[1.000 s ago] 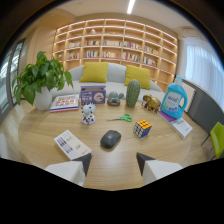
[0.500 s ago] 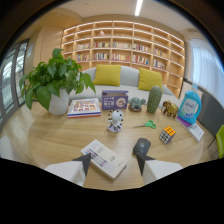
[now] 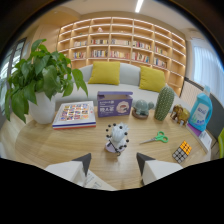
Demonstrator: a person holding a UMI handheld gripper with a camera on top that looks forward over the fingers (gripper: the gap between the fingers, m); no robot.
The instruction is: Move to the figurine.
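Observation:
A small white figurine with black spots [image 3: 116, 138] stands upright on the round wooden table [image 3: 45, 145]. It is just ahead of my gripper [image 3: 114, 163] and centred on the gap between the fingers. My gripper is open, with the left fingertip [image 3: 83, 162] and right fingertip [image 3: 144, 162] set wide apart and nothing between them. The fingertips sit short of the figurine and do not touch it.
Left of the figurine are a potted plant [image 3: 40, 85] and a flat colourful box [image 3: 75, 115]. Behind it stands a purple box [image 3: 114, 104]. To the right are a small cactus pot [image 3: 142, 107], a tall cactus [image 3: 164, 103], a brown animal figure [image 3: 180, 115], a blue bottle [image 3: 202, 111], green scissors [image 3: 159, 138] and a puzzle cube [image 3: 181, 151].
The view has swung left and closed in. The spotted figurine has shifted from left of the fingers to centred ahead and looks larger. The dark mouse has dropped out of view.

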